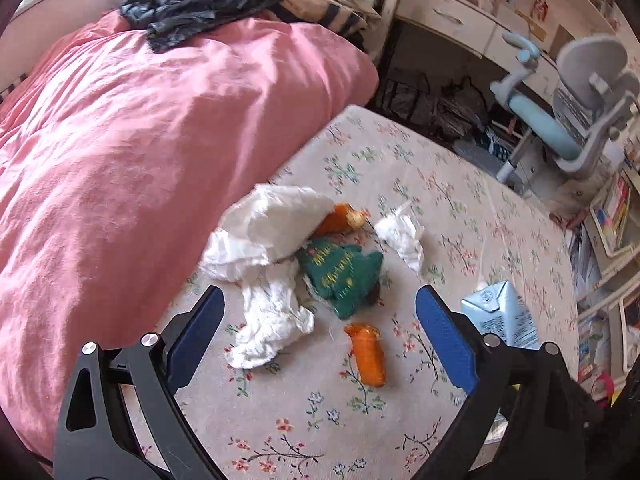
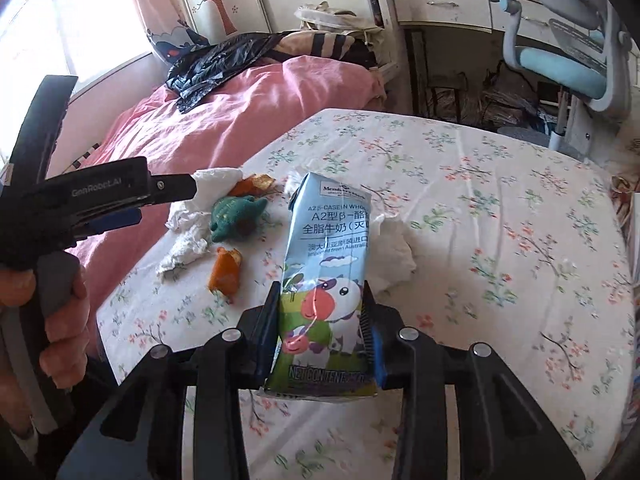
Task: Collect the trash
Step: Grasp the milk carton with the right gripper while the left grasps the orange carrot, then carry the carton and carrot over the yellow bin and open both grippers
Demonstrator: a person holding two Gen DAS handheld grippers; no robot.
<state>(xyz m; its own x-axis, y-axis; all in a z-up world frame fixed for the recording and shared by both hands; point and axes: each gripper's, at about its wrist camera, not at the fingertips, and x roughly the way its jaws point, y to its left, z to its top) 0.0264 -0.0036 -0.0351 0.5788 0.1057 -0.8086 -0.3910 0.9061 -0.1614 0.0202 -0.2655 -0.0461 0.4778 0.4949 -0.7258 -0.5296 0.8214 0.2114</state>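
Note:
A light-blue milk carton with a cartoon cow stands upright in my right gripper, whose pads press its lower sides just above the floral sheet. My left gripper hangs open over a litter pile. The pile holds crumpled white tissues, a bigger white wad, a green plush toy and two orange wrappers. Another tissue lies to the right. The carton shows beside the left gripper's right finger. A hand holds the left gripper at the left.
A pink duvet covers the left of the bed, with a black plastic bag on its far end. Beyond the bed's far edge stand a white desk and a grey-blue chair. Shelves line the right side.

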